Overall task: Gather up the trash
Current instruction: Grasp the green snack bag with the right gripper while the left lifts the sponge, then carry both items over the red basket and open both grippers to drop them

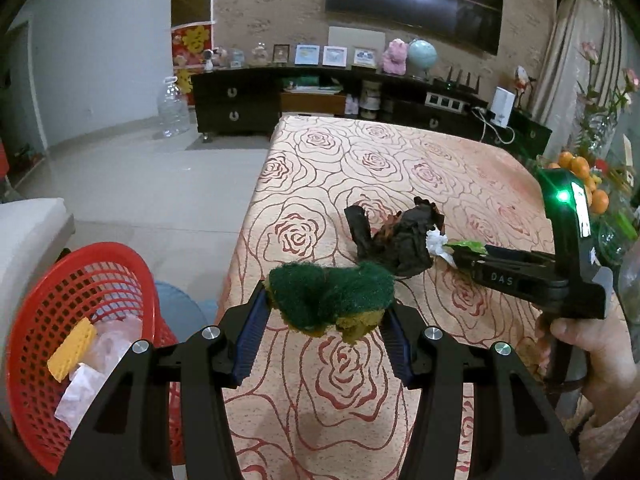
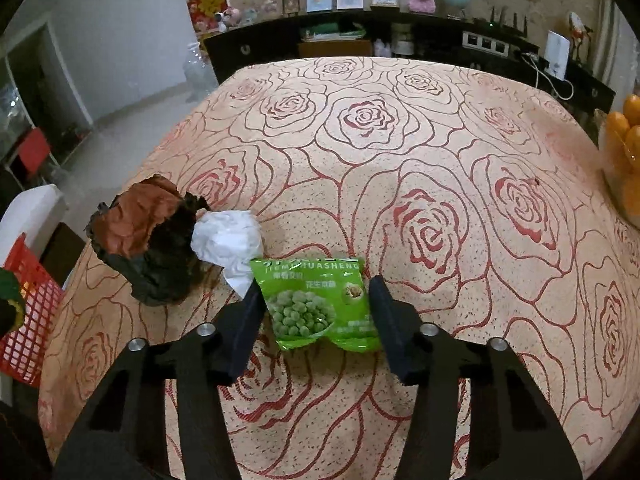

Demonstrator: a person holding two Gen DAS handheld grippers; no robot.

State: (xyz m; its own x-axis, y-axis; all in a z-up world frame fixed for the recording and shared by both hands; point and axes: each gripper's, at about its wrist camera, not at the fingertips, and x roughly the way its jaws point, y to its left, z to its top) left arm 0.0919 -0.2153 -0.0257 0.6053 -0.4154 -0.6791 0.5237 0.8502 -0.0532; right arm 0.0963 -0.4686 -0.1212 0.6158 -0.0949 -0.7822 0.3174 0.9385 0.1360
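My left gripper (image 1: 326, 308) is shut on a green and yellow scouring sponge (image 1: 332, 300) and holds it above the table's left side. A red mesh basket (image 1: 60, 280) stands lower left, beside the table, with a yellow piece and plastic scraps inside. My right gripper (image 2: 316, 300) is open, its fingers on either side of a green snack packet (image 2: 316, 304) lying on the rose-patterned tablecloth (image 2: 400, 160). The right gripper also shows in the left wrist view (image 1: 456, 254). A crumpled white tissue (image 2: 228, 240) and a crumpled dark brown paper bag (image 2: 148, 240) lie just left of the packet.
A bowl of oranges (image 2: 624, 152) stands at the table's right edge. A dark cabinet (image 1: 240, 100) with frames and toys runs along the far wall. A large clear water bottle (image 1: 172, 108) stands on the floor. A white seat (image 1: 28, 224) is at left.
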